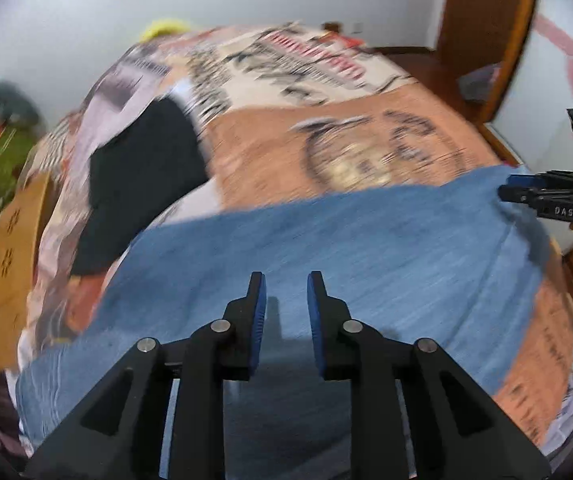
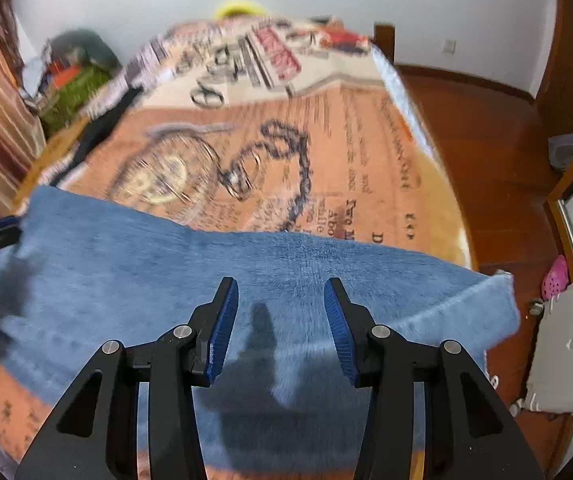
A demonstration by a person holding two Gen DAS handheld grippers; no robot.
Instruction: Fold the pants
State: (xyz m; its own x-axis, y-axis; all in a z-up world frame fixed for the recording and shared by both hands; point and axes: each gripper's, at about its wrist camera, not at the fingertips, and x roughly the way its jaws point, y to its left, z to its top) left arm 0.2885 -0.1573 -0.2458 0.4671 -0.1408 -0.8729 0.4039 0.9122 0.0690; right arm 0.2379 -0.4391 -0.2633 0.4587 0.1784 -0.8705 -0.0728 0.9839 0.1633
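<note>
pants of blue denim lie across the printed bedspread; the left gripper hovers above them, jaws apart and empty. right wrist view: the right gripper, jaws wide and empty, hangs over the pants.

Both wrist views look down close over the blue pants on the bed, facing its far end and the white wall. They share the pants and the bed's patterned cover; each sees the other gripper at its edge.
</note>
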